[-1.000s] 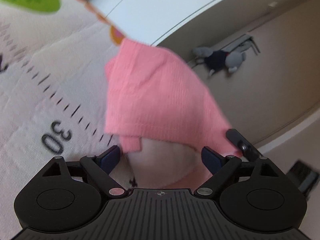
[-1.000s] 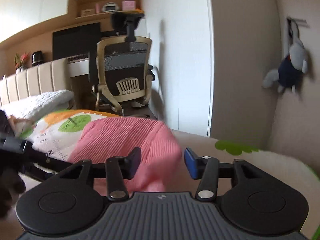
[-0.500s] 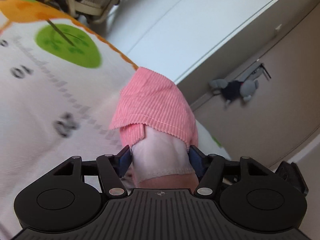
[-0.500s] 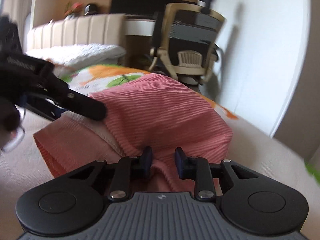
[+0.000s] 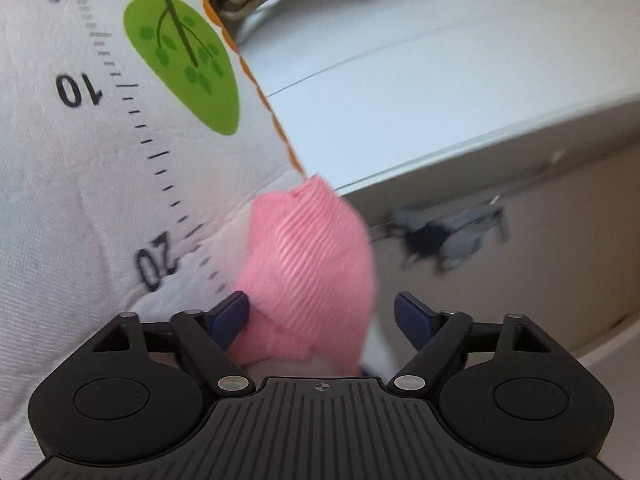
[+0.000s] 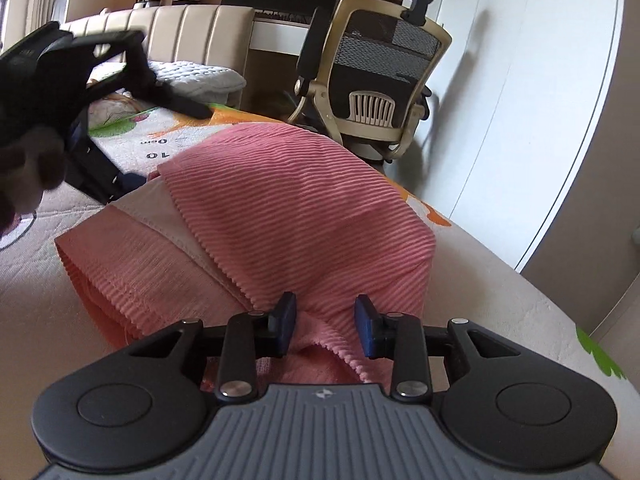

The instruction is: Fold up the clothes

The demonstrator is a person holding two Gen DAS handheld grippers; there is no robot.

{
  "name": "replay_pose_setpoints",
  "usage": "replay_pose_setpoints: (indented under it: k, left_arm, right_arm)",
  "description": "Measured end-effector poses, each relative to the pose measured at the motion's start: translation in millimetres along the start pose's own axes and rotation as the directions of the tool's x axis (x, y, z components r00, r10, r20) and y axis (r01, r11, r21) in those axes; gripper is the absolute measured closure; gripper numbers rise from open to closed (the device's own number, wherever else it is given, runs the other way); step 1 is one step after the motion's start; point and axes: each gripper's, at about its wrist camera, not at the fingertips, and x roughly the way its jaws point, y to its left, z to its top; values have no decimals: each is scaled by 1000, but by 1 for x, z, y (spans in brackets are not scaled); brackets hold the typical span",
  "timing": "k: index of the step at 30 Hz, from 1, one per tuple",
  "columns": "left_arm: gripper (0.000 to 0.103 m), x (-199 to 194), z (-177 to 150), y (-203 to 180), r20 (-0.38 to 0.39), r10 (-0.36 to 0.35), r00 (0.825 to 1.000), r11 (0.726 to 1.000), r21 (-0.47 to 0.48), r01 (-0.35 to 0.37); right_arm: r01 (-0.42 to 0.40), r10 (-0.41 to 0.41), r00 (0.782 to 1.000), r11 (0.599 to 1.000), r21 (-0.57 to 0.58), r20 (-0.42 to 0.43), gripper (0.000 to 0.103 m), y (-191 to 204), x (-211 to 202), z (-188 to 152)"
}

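One pink ribbed fabric garment (image 6: 288, 200) is counted, folded on one white quilted mat printed with a ruler scale and green leaves (image 5: 80, 184). Two black two-finger grippers are seen: the left one (image 5: 322, 314) and the right one (image 6: 325, 322). One beige mesh-backed office chair (image 6: 372, 80), one grey stuffed toy (image 5: 448, 236) and one grey knitted pillow (image 6: 200, 76) are counted.

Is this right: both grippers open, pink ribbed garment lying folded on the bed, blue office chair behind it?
Chair colour is wrong. The right wrist view shows the office chair with a beige frame and black mesh back, not blue. The rest holds: left gripper and right gripper are open, and the pink ribbed garment lies folded on the bed.
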Motion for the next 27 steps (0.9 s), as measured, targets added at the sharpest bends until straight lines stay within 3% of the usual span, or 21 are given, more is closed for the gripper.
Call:
replay_pose_setpoints:
  k: [2, 4, 9, 12, 14, 18, 20, 21, 22, 25, 27]
  left_arm:
    - [84, -5, 1, -8, 19, 47, 999, 997, 57, -48]
    - [96, -11, -2, -16, 32, 79, 996, 991, 109, -82]
    - [97, -23, -16, -26, 13, 62, 998, 987, 149, -63]
    - [97, -30, -24, -32, 1, 52, 999, 984, 173, -51]
    - [97, -34, -30, -36, -6, 45, 999, 981, 188, -43]
    - [97, -43, -34, -45, -9, 29, 1000, 977, 211, -26]
    - [97, -46, -32, -51, -1, 18, 1000, 976, 216, -17]
    - [97, -48, -31, -53, 2, 13, 1000, 976, 218, -13]
    - [97, -50, -30, -56, 6, 7, 1000, 975, 221, -8]
    - [97, -53, -40, -59, -25, -4, 1000, 973, 231, 10]
    - [97, -54, -49, -59, -57, -9, 998, 971, 238, 23]
  right_arm:
    - [2, -2, 1000, 1000, 0, 2, 68, -2, 0, 1]
    - [8, -8, 1000, 1000, -7, 19, 62, -4, -5, 4]
    - [32, -23, 991, 997, -65, 133, 61, -2, -39, 17]
    - [-13, 44, 981, 986, -167, 188, 55, 18, -52, 28]
    - [-38, 92, 977, 963, -265, 194, 54, 41, -52, 28]
    - [32, 74, 968, 912, -409, 240, 54, 85, -28, 29]
    - [74, 46, 964, 899, -431, 262, 67, 96, -16, 32]
    - [107, 19, 961, 895, -432, 277, 92, 97, -11, 38]
    - [130, -5, 957, 901, -415, 291, 101, 94, -18, 38]
    - [136, -7, 945, 918, -373, 328, 101, 78, -43, 48]
    - [134, 0, 950, 904, -407, 312, 101, 78, -58, 40]
